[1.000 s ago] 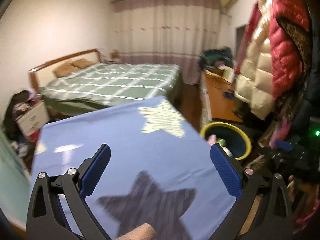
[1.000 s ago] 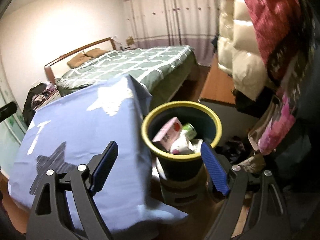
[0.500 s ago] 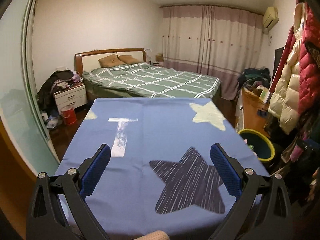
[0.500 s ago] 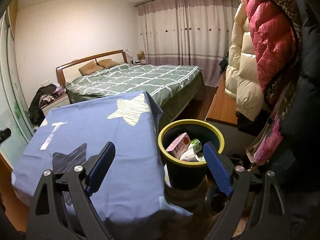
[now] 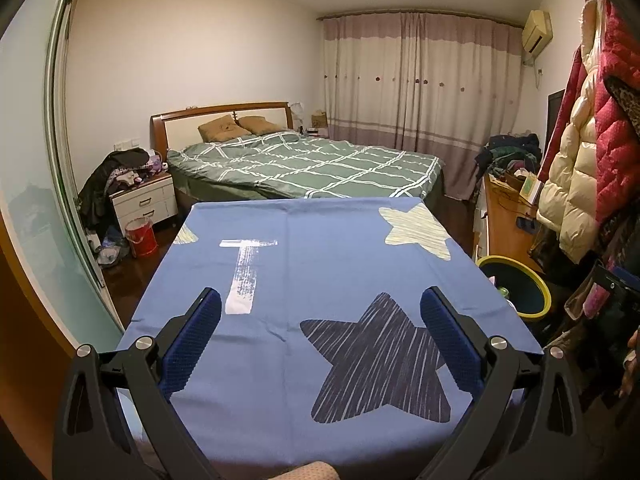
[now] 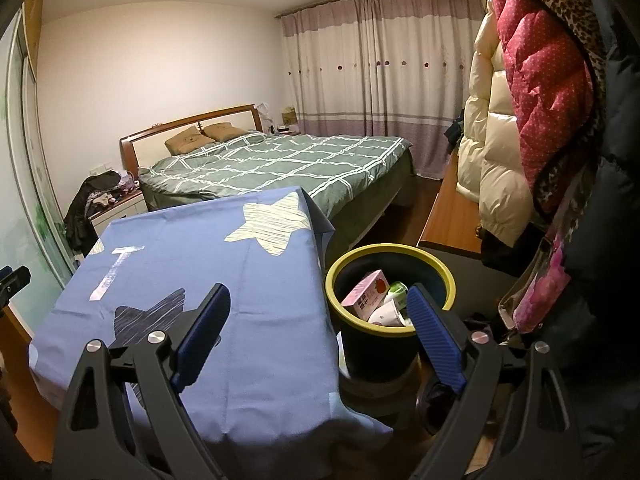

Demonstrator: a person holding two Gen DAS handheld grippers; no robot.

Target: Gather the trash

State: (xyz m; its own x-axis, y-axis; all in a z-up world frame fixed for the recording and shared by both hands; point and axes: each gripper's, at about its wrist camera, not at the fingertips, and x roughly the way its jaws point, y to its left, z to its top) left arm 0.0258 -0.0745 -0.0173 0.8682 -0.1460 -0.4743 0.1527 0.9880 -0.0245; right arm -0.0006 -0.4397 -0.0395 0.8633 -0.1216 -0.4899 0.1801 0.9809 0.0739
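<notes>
Both tools stand wide apart and hold nothing. The left tool (image 5: 320, 336) hangs over the near end of the bench (image 5: 340, 256), whose blue star-printed cloth shows no litter. Ahead of the right tool (image 6: 320, 332), just past its right finger, the yellow-rimmed bin (image 6: 448, 280) sits on the floor beside the bench corner, already holding a pink carton (image 6: 366, 294) and a white cup (image 6: 386, 314). Beyond lies the bed (image 6: 280, 164). The cloth hangs just beside the bin, so a careless sweep could probably snag it or knock the bin over.
</notes>
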